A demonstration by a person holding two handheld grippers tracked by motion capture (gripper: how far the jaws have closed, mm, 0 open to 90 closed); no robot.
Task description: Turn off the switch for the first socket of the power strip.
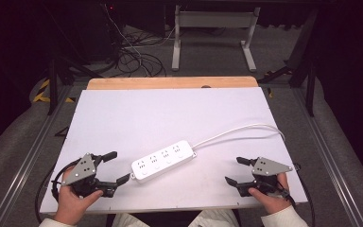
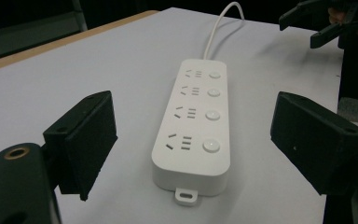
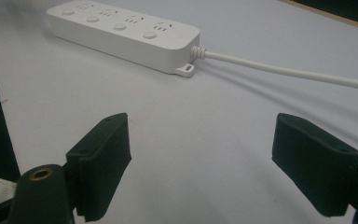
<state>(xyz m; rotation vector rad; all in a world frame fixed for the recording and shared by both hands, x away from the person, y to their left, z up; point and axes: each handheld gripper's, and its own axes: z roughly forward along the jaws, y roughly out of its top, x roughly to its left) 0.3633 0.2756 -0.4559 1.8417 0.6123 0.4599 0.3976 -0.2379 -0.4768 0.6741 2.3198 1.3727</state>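
A white power strip (image 1: 163,160) with several sockets and round buttons lies flat on the white table top (image 1: 170,113), slanted from near left to far right. Its white cord (image 1: 246,128) runs off toward the right edge. My left gripper (image 1: 115,167) rests at the near left, open, its jaws wide apart and pointing at the strip's near end (image 2: 192,135). My right gripper (image 1: 237,170) sits at the near right, open and empty, aimed left toward the strip's cord end (image 3: 126,29). The cord (image 3: 284,71) crosses in front of it.
The white board lies on a wooden table whose edge (image 1: 170,83) shows at the back. Beyond stand a desk frame (image 1: 212,33) and tangled cables (image 1: 132,52) on the floor. Metal rails (image 1: 28,156) run along both sides.
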